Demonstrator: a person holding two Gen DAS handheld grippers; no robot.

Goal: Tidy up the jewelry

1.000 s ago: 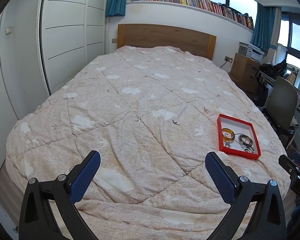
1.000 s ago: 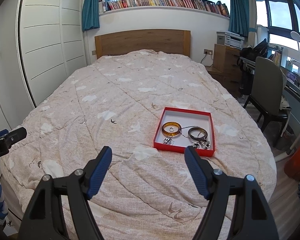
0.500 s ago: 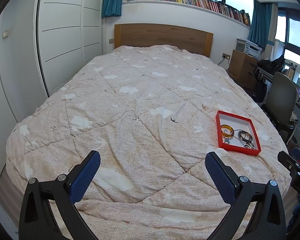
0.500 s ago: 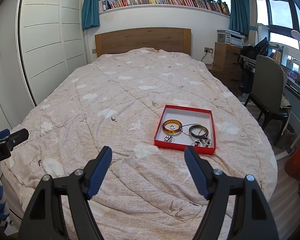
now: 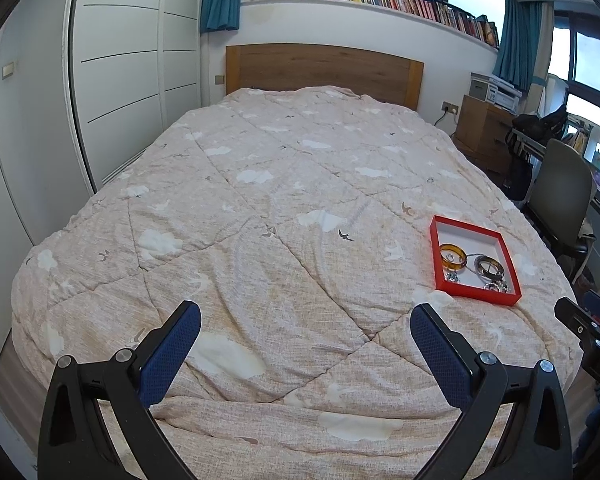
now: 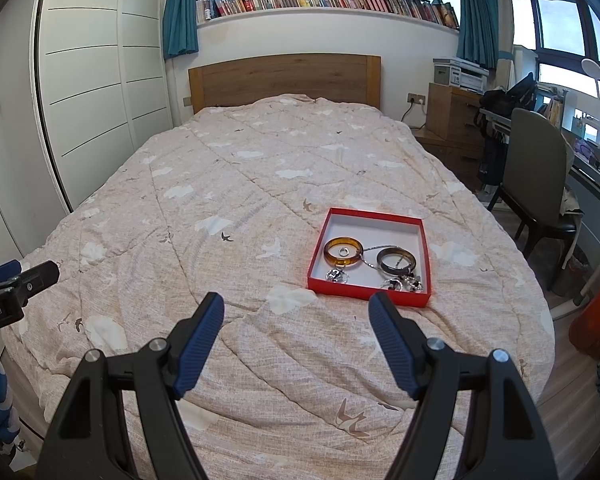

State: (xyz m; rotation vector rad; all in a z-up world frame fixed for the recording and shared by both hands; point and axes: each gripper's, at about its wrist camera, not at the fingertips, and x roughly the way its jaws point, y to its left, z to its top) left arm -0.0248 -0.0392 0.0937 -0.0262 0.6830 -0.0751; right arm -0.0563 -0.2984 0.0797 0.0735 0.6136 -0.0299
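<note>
L gripper (image 5: 306, 312): jaws wide apart, nothing between the blue pads (image 5: 172, 354). Pads touch nothing; both hang over the quilt (image 5: 260, 208) near the foot of the bed. The tray (image 5: 444, 280) lies ahead and to the right of this gripper, well apart from it.

R gripper (image 6: 296, 304): jaws wide apart, gap empty, pads (image 6: 392, 344) clear of the fabric. The tray's (image 6: 340, 286) near edge sits just beyond the right fingertip in this view; no contact.

Tray: shallow, square, red rim w/ white floor, resting flat on the quilt toward the right side of the bed, near the foot. All items are in its near half; the far half is bare.

Contents, per R wrist view:
- Amber bangle (image 6: 329, 254), near-left, lying flat.
- Small ring (image 6: 343, 251) inside the amber bangle.
- Dark bangle (image 6: 396, 261), near-right, lying flat, just beside the amber one.
- Thin chain (image 6: 374, 247) running between the two bangles.
- Sparkly silver piece (image 6: 337, 276) at the near-left edge, below the amber bangle; type cannot be told.
- Tangle of silver and dark pieces (image 6: 406, 283) at the near-right corner; single items cannot be told apart.

Quilt: beige w/ white cloud and bird print, creased near the foot.
</note>
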